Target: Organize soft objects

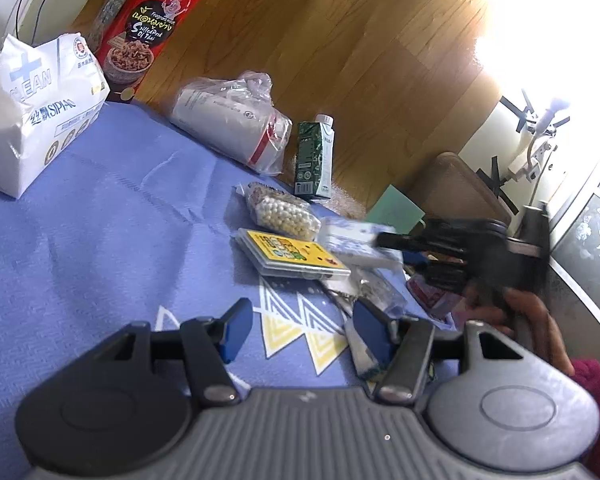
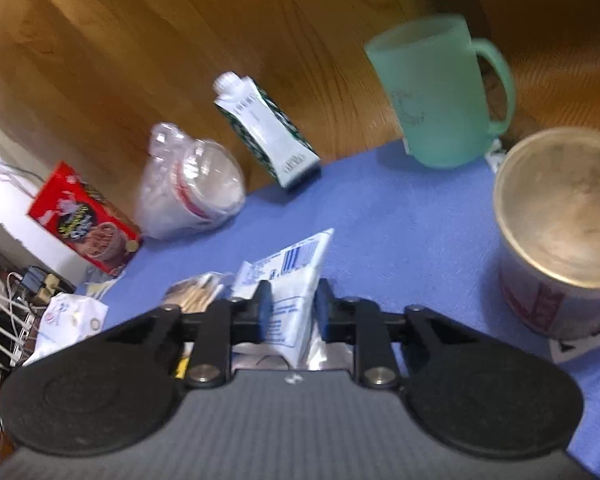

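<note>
My right gripper [image 2: 290,308] is shut on a white and blue soft packet [image 2: 296,280], held above the blue cloth [image 2: 400,232]. In the left wrist view the same packet [image 1: 356,240] shows blurred in the right gripper [image 1: 384,242], above a yellow card pack [image 1: 292,256] and a bag of pale beads [image 1: 280,208]. My left gripper [image 1: 300,330] is open and empty over the cloth [image 1: 100,240], its right pad next to clear plastic wrappers [image 1: 376,292]. A white tissue pack [image 1: 32,120] lies at the far left.
A red snack box [image 1: 144,36], a bagged white cup [image 1: 236,124] and a green carton [image 1: 314,156] stand along the cloth's far edge. A green mug [image 2: 436,92] and a round tin [image 2: 560,232] stand at the right. Wooden floor lies beyond.
</note>
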### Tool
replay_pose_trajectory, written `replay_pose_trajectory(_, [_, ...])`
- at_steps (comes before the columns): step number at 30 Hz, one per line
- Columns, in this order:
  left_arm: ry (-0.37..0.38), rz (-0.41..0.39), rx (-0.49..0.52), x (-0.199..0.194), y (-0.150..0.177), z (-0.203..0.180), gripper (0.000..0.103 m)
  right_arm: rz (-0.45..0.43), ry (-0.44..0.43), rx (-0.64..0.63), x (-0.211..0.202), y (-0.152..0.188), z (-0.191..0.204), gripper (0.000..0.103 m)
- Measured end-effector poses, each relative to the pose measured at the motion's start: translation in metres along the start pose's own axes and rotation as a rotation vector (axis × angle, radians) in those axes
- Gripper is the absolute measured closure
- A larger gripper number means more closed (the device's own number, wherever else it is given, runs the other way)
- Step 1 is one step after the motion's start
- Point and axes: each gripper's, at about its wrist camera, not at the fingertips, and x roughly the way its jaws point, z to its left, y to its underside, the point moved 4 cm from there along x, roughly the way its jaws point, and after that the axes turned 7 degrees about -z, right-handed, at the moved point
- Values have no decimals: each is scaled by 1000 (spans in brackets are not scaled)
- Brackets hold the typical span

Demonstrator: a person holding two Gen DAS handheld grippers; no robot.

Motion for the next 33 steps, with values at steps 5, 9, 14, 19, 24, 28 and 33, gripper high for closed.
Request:
replay_pose_trajectory(5, [11, -4, 4, -1, -1, 0, 46, -125, -13, -71, -73, 9, 5, 87])
replay_pose_trajectory(9, [35, 10, 62, -2, 2, -19, 46, -160, -8, -92, -135, 42, -17, 88])
replay_pose_trajectory(14, [191, 91, 146, 8, 21, -77, 46, -128, 0, -11, -186, 93, -54, 88])
replay_pose_trajectory(19, [292, 202, 251, 29, 50, -140, 46, -157, 15, 55, -218, 123, -69, 86])
replay_pose_trajectory(24, [313, 305, 285, 53, 76, -173, 46, -199, 135, -19, -233, 136, -73, 54])
replay_pose_trajectory(28, [316, 361, 294, 66, 89, -189, 46, -253, 238, -165, -241, 144, -75, 39])
replay_pose_trajectory(33, [302, 417, 316, 80, 105, -203, 46, -291, 270, -252, -248, 131, -87, 43])
